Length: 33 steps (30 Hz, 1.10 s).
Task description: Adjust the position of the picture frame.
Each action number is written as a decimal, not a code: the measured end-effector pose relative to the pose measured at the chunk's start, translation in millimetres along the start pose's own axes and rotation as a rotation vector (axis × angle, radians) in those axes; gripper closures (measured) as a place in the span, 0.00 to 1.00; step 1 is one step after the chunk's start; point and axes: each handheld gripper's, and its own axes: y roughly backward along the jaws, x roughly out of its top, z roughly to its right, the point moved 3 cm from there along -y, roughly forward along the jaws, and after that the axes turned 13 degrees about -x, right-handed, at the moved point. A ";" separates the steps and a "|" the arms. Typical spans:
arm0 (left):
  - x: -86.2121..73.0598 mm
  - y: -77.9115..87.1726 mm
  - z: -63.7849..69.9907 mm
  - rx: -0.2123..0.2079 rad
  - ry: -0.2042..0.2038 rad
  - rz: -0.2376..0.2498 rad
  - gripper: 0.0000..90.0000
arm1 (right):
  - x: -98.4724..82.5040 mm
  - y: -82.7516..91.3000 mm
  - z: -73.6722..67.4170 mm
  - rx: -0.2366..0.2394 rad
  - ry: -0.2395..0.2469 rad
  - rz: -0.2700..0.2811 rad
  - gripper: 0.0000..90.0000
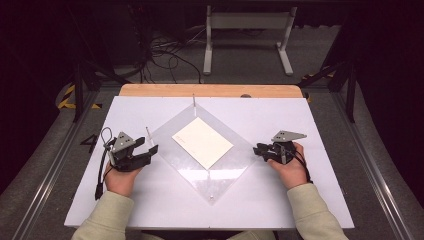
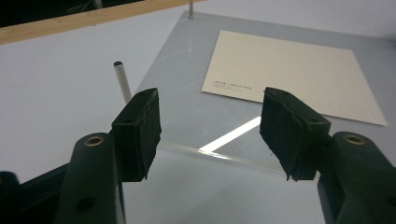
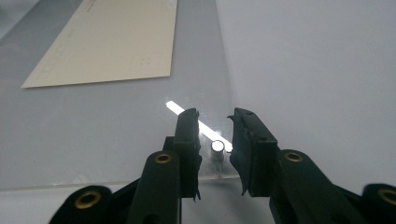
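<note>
We held the left gripper open, jaws empty, just beside the left corner of the clear plate that lay on the tabletop. At the plate's right corner, our right gripper stood open around a small metal post, not touching it, while the cream card lay on the plate's middle.

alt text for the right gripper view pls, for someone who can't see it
The right gripper has its two black jaws open on either side of a small upright metal pin at the corner of a clear plate, not touching it. A cream card lies on the plate farther off, on a white table.
</note>
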 end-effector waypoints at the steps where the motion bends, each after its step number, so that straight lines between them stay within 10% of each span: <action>1: -0.1 0.5 0.9 -0.006 -0.003 -0.003 0.43 | -0.5 -1.4 -0.3 0.001 0.006 -0.002 0.80; 14: -3.2 6.8 1.6 -0.066 -0.013 -0.019 0.42 | -0.7 -0.6 -5.8 0.046 0.104 -0.054 0.92; 33: -17.6 8.4 -15.5 -0.025 0.044 -0.086 0.51 | -9.7 34.7 -72.6 0.296 0.302 -0.185 0.92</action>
